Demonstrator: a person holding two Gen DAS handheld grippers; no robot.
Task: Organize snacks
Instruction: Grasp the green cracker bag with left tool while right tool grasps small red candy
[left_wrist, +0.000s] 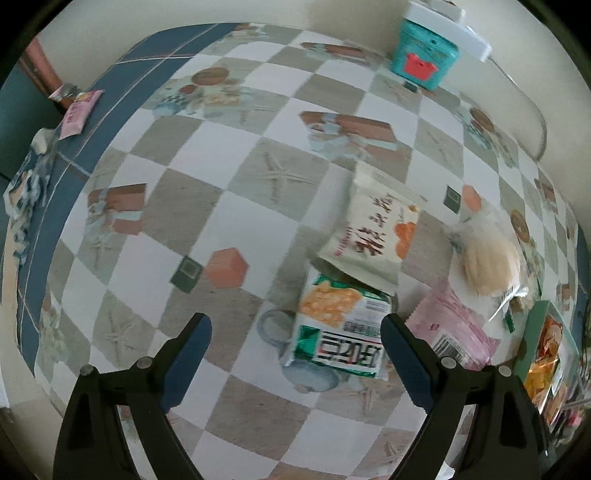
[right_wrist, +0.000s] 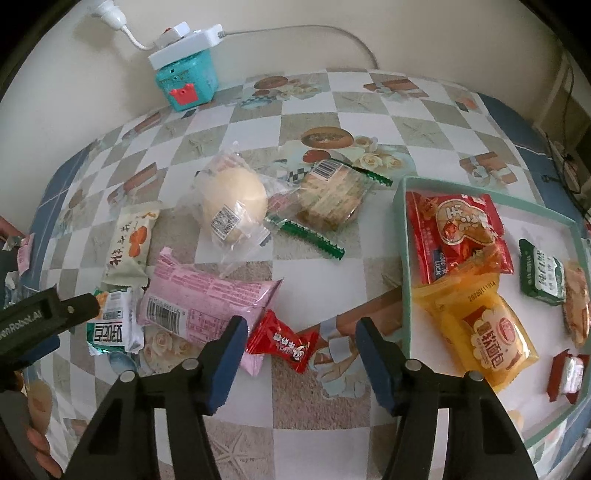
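Observation:
My left gripper (left_wrist: 295, 325) hangs open over a green-and-white cracker packet (left_wrist: 340, 332), which lies between its fingers, close to the right one. A cream packet (left_wrist: 373, 236) overlaps that packet's far end. My right gripper (right_wrist: 301, 350) is open above a small red candy (right_wrist: 284, 341); the candy lies between the pads, and the right pad stands clear of it. A pink packet (right_wrist: 207, 302), a wrapped bun (right_wrist: 232, 203) and a clear cracker pack (right_wrist: 328, 195) lie loose on the checkered tablecloth. The mint tray (right_wrist: 402, 240) on the right holds a red pack (right_wrist: 454, 229), a yellow bread pack (right_wrist: 487, 332) and several smaller snacks.
A teal box (right_wrist: 186, 83) with a white power strip (right_wrist: 184, 44) on top stands at the back by the wall. A small pink wrapper (left_wrist: 79, 110) lies at the table's far left edge. A hand (right_wrist: 40, 454) holds the left gripper's handle at the lower left.

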